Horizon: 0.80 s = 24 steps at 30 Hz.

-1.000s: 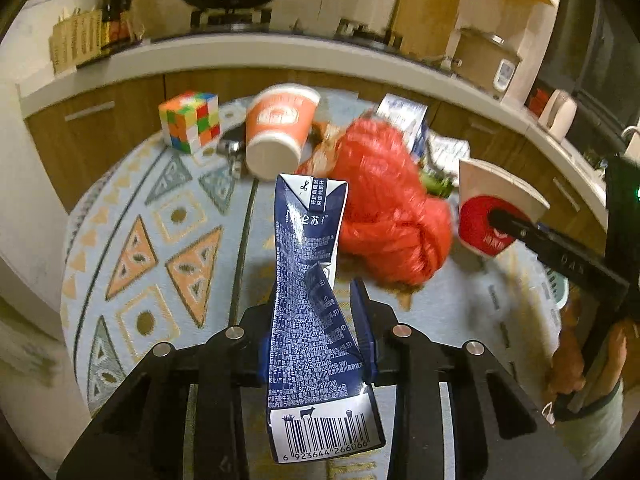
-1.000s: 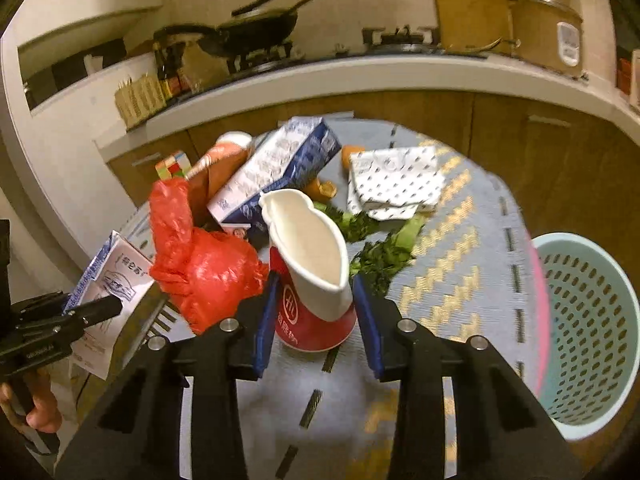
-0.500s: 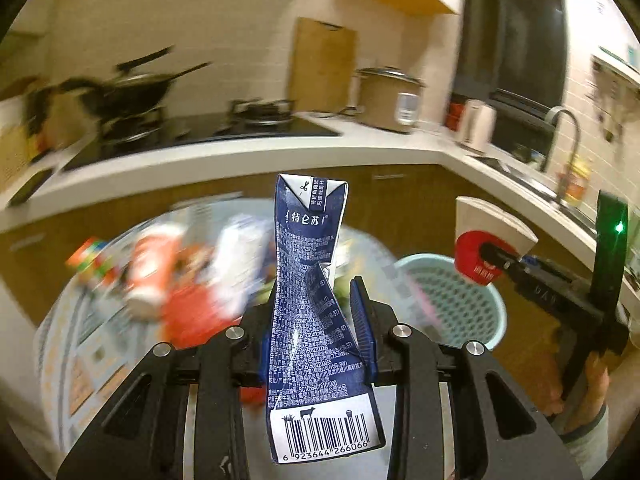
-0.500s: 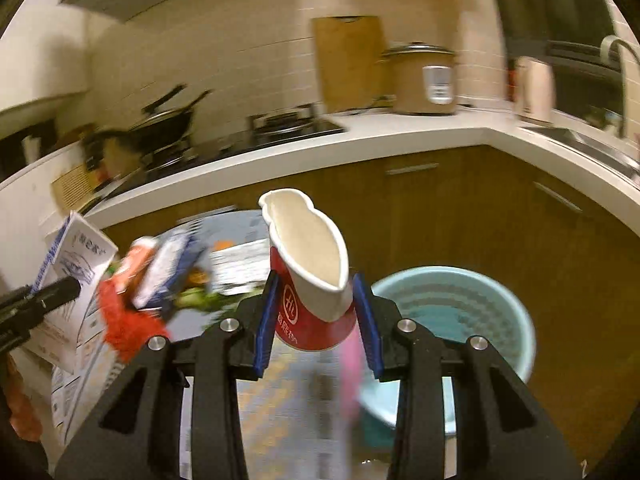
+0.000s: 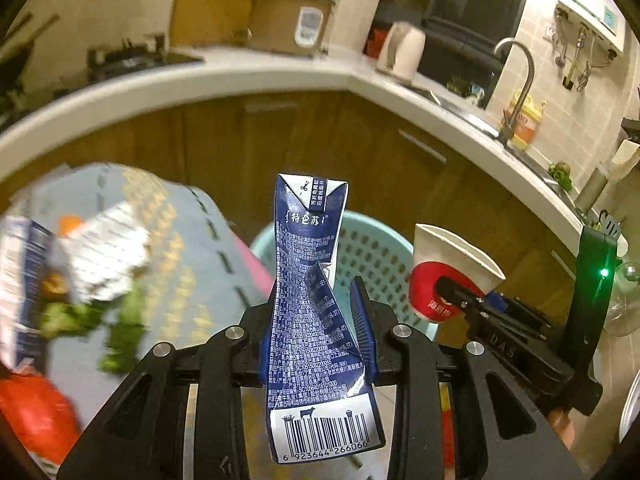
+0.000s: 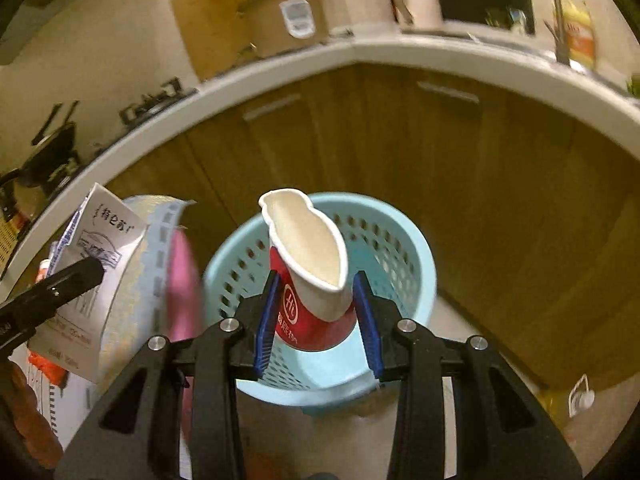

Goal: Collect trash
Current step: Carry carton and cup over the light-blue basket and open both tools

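Trash is in both grippers, and both look to be at the dropping step. The left gripper [image 5: 316, 320] is clamped on a flattened blue milk carton [image 5: 310, 280], which stands up between its pads, barcode end toward the camera. The right gripper [image 6: 316, 308] squeezes a crushed red paper cup [image 6: 310, 276], rim pinched to a slit. Directly ahead of and below the right gripper sits the pale blue basket [image 6: 404, 240], so the cup appears poised over the opening; I'd judge the next move is simply to spread the jaws and let it fall. The carton seems to hang nearer the basket's rim beside the table (hard to be sure through the fisheye), so it may want carrying a bit further forward before release.

Only the left view shows what remains to its left on the patterned tablecloth [image 5: 192, 280]: blurred greens [image 5: 120, 320], a red plastic bag [image 5: 32, 412], more cartons. The right view alone shows the basket's interior.
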Available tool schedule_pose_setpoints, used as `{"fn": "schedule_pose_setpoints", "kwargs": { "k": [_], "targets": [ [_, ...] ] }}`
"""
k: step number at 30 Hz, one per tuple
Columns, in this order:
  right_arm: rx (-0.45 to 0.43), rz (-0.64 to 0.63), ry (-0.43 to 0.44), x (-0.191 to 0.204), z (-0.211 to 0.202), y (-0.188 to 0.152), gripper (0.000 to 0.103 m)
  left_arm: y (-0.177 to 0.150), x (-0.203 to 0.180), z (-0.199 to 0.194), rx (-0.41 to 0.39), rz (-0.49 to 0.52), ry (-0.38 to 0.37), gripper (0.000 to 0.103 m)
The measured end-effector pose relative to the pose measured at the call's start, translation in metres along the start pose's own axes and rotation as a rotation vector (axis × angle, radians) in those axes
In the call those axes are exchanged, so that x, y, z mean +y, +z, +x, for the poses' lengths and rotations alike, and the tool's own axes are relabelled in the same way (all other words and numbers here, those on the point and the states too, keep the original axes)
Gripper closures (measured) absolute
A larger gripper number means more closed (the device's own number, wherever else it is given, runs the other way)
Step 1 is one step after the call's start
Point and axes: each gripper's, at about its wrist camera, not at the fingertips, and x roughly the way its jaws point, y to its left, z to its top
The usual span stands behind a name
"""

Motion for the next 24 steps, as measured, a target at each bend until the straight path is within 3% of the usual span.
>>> {"fn": "schedule_pose_setpoints", "kwargs": {
  "k": [5,13,17,24],
  "targets": [
    [0.078,0.025,-0.024,-0.011,0.024,-0.010,0.069,-0.009,-0.002,0.037,0.071,-0.010,-0.033,0.072],
    [0.132,0.025,-0.039,-0.018,0.046,-0.021,0.068,-0.015,-0.009,0.067,0.113,-0.004,-0.070,0.071],
    [0.157,0.040,-0.049,-0.020,0.053,-0.021,0.068,-0.014,-0.010,0.064,0.100,-0.003,-0.051,0.055],
    [0.154,0.065,-0.053,-0.026,0.052,-0.023,0.060,-0.012,-0.003,0.051,0.079,-0.022,-0.045,0.051]
  ]
}}
